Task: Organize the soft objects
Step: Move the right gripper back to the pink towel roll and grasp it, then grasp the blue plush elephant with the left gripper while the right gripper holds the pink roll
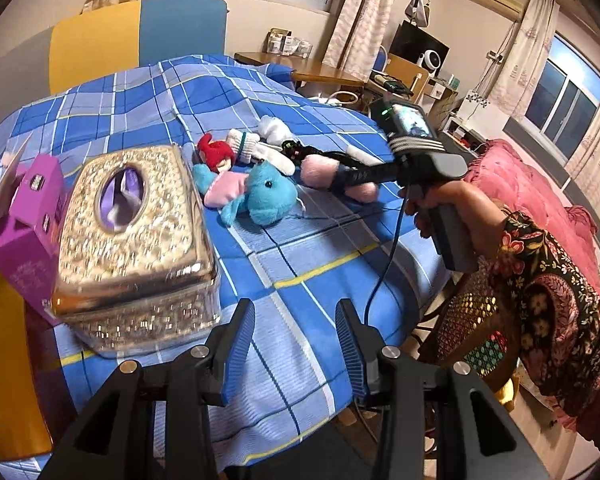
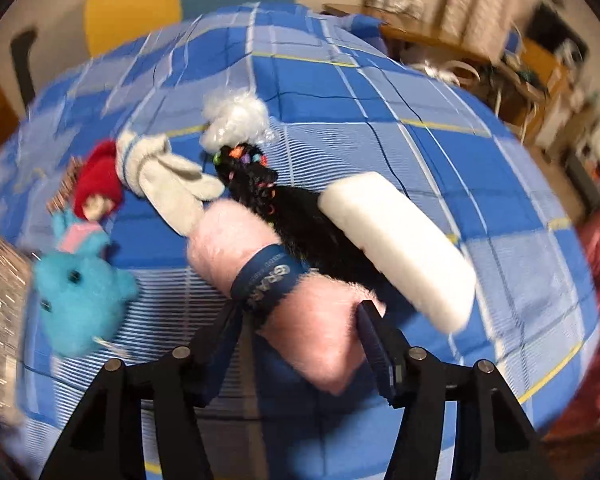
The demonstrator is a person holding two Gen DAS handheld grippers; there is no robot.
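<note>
Several soft things lie on the blue checked bedspread point(image 1: 320, 248): a blue plush point(image 1: 268, 196) point(image 2: 76, 300), a red-haired doll point(image 1: 220, 154) point(image 2: 98, 188), white socks point(image 2: 168, 184), a white fluffy ball point(image 2: 236, 116), a black beaded piece point(image 2: 256, 176) and a white foam block point(image 2: 400, 248). My right gripper point(image 2: 300, 316) point(image 1: 342, 176) straddles a pink fluffy roll point(image 2: 312, 340) point(image 1: 320, 170) with a dark blue band, and both pads touch its fur. My left gripper point(image 1: 296, 320) hangs open over the bed's near part with nothing between its fingers.
A gold glittery tissue box point(image 1: 132, 232) and a purple carton point(image 1: 24, 220) stand at the left of the bed. A hand in a floral sleeve point(image 1: 456, 208) holds the right gripper. A pink quilt point(image 1: 520, 184) lies to the right, and a wooden desk point(image 1: 320, 68) stands behind.
</note>
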